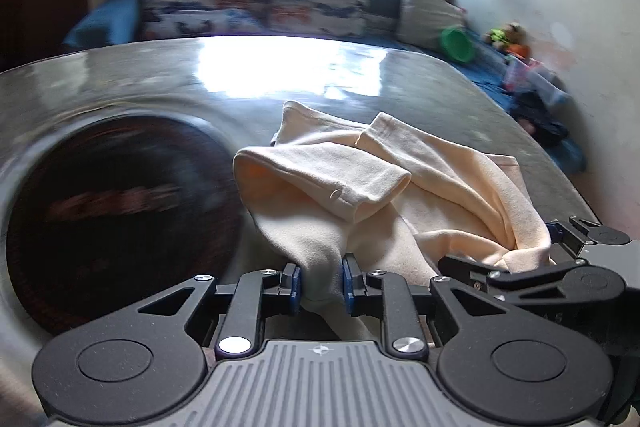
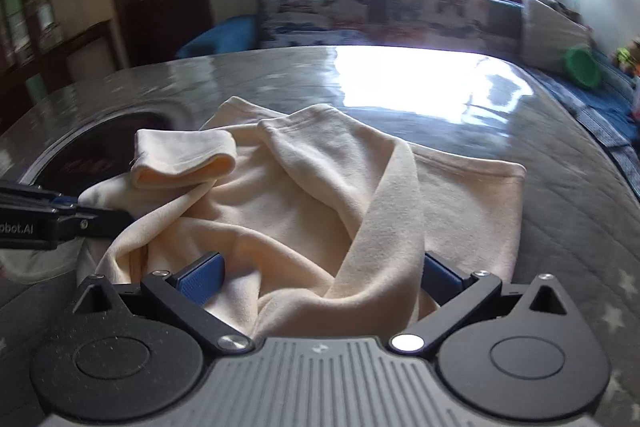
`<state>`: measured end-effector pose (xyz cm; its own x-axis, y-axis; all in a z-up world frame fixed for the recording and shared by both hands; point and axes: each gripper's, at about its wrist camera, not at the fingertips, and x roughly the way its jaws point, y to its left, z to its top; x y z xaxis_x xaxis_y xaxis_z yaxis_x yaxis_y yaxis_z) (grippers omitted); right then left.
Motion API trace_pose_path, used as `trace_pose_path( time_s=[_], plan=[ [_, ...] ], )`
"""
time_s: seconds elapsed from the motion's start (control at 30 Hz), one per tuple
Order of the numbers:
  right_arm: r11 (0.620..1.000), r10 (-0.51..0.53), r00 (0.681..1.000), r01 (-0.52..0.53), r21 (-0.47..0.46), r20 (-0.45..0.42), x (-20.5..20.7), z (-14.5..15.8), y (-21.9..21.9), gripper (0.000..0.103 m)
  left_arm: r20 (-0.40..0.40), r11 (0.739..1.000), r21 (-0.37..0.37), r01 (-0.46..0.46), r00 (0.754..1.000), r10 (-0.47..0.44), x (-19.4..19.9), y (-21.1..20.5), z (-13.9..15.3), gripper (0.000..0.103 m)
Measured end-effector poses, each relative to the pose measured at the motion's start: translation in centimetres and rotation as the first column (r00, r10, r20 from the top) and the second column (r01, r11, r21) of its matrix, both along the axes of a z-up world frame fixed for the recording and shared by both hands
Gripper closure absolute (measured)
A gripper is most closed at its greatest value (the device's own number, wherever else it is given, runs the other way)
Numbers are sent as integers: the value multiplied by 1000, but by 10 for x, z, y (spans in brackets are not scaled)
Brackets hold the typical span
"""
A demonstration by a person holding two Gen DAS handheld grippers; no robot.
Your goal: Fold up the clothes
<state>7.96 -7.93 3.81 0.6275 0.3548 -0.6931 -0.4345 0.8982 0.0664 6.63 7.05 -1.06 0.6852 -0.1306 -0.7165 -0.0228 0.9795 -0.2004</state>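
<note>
A cream garment (image 1: 380, 187) lies crumpled on the grey table (image 1: 280, 75), one sleeve cuff folded over on top. My left gripper (image 1: 321, 285) is shut on a bunch of its cloth at the near edge. My right gripper (image 2: 322, 281) is open, its blue pads spread wide with a fold of the garment (image 2: 320, 195) lying between them. In the left wrist view the right gripper (image 1: 556, 251) shows at the garment's right edge. In the right wrist view the left gripper (image 2: 60, 215) shows at the left, by the sleeve cuff (image 2: 184, 151).
A dark round mat (image 1: 120, 223) lies on the table left of the garment. Behind the table stands a blue sofa with patterned cushions (image 1: 256, 3). A green bowl (image 1: 458, 43) and toys (image 1: 508, 35) sit to the right by the wall.
</note>
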Motion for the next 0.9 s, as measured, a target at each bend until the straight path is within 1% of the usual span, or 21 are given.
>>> trace_pose_path(
  time_s=[0.13,0.23,0.3,0.4,0.47,0.53,0.6,0.67,0.7,0.77,0.87,0.9],
  plan=[
    [995,104,995,-104,4,-2,-13,0,41,0,4,996,10,-90,996,90,-30,38,4,81],
    [984,179,984,-179,9,5,-24,-1,73,0,5,987,13,-162,987,162,-54,68,6,81],
    [969,248,969,-248,11,8,-33,-1,98,0,4,978,23,-207,978,207,-71,85,7,81],
    [951,308,951,-308,9,4,-43,0,119,0,-3,964,36,-263,965,263,-91,105,4,81],
    [935,354,935,-354,6,-2,-50,1,133,0,-7,958,26,-285,958,286,-101,116,3,81],
    [920,391,920,-391,24,-20,-57,8,139,1,-6,954,11,-300,954,301,-110,126,4,81],
    [915,402,916,-401,37,-17,-55,18,140,6,-3,953,-4,-304,953,304,-114,132,5,80],
    [917,398,917,-398,29,0,-50,29,143,7,-4,953,-14,-304,953,304,-117,134,5,76],
    [918,397,918,-397,24,9,-44,34,144,9,-4,952,-17,-304,953,304,-118,134,4,74],
    [921,388,921,-389,13,17,-32,40,149,9,-2,953,-24,-303,953,303,-119,136,3,72],
    [928,372,928,-372,-3,18,-12,46,159,15,-1,953,-40,-301,954,301,-119,142,2,70],
    [931,366,931,-366,-6,10,-6,45,162,17,-2,952,-42,-303,953,303,-119,144,2,65]
  ],
)
